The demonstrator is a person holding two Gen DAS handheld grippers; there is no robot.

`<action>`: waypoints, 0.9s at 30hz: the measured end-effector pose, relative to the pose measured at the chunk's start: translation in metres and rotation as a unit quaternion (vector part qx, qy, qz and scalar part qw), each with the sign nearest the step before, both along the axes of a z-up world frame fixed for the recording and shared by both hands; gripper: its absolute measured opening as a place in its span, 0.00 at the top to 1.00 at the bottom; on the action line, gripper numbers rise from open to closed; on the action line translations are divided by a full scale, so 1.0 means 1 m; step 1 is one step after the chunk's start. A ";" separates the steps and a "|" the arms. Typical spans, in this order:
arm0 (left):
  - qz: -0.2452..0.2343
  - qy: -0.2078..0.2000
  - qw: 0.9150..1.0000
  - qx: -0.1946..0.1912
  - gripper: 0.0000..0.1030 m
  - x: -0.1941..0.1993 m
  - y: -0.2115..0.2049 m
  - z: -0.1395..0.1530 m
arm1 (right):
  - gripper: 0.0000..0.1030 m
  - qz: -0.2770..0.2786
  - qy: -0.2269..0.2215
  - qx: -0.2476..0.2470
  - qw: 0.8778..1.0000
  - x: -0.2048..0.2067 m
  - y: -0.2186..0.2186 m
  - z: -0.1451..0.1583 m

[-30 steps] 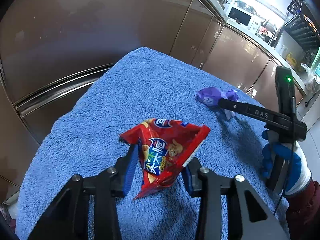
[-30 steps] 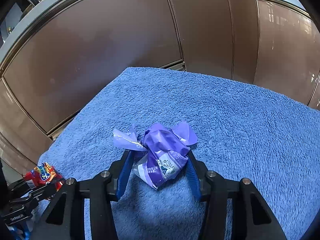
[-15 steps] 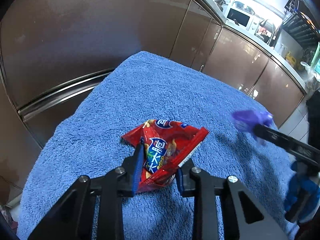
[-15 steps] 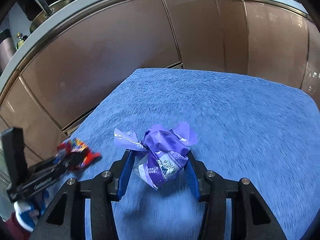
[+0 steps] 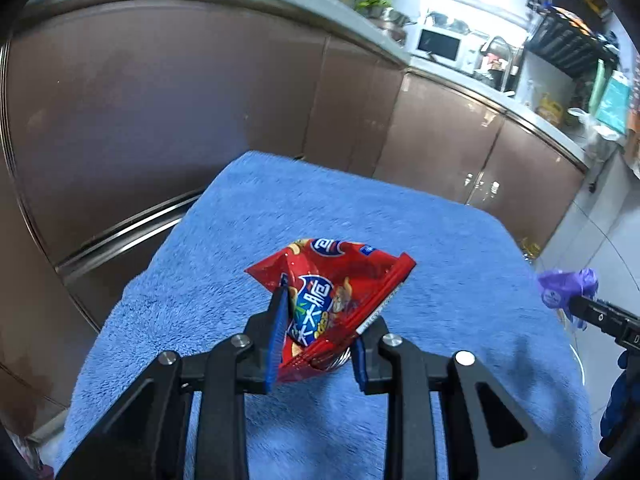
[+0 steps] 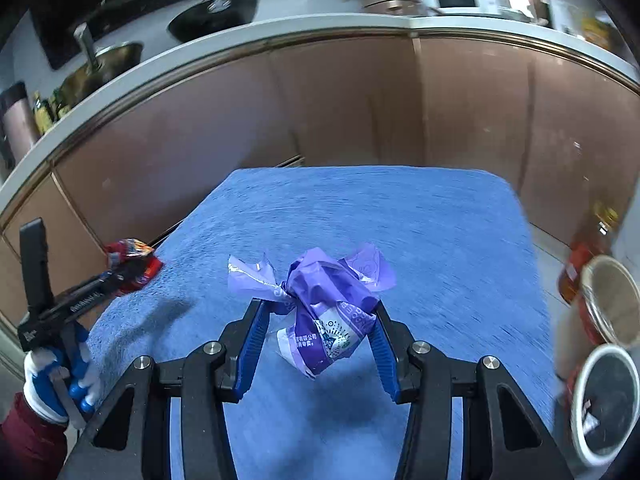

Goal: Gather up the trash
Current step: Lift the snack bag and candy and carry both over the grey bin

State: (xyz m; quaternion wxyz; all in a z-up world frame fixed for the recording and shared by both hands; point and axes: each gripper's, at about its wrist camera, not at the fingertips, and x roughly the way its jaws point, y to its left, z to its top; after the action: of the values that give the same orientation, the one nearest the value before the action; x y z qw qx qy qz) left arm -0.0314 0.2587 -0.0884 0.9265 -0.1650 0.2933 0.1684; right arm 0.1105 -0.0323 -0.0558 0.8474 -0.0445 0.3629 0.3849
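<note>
My left gripper (image 5: 318,332) is shut on a red snack wrapper (image 5: 332,296), which hangs lifted above the blue towel (image 5: 360,216). A crumpled purple wrapper (image 6: 328,304) sits pinched between the blue pads of my right gripper (image 6: 318,328), also held above the towel (image 6: 400,208). In the right wrist view the left gripper (image 6: 132,268) shows at the left edge with the red wrapper (image 6: 130,250), held by a gloved hand (image 6: 56,376). The purple wrapper (image 5: 566,286) shows at the right edge of the left wrist view.
Brown cabinet doors (image 5: 160,100) stand behind the towel-covered surface. Two open round containers (image 6: 608,364) sit off the towel's right edge in the right wrist view. A countertop with a microwave (image 5: 438,46) and a sink lies further back.
The left gripper closed on the red wrapper and lifted it. The right gripper carried the purple wrapper up and toward the towel's right edge, bringing the round containers into view.
</note>
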 end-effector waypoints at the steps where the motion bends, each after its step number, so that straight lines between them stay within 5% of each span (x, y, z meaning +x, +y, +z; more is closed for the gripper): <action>1: -0.003 -0.003 1.000 0.004 0.74 -0.002 -0.004 0.005 | 0.55 -0.008 0.001 0.003 1.000 0.000 -0.009 0.001; 18: -0.051 -0.040 0.996 0.058 0.74 -0.035 -0.079 0.068 | 0.55 -0.125 -0.039 0.057 0.990 -0.049 -0.147 0.035; 27: -0.116 -0.045 0.989 0.080 0.74 -0.006 -0.139 0.094 | 0.55 -0.172 -0.038 0.080 0.981 -0.050 -0.196 0.028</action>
State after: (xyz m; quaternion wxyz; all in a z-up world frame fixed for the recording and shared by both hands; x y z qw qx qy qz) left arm -0.0374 0.1193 0.0055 0.9622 -0.0621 0.2544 0.0752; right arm 0.0608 -0.2287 -0.0280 0.9150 0.0715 0.3008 0.2591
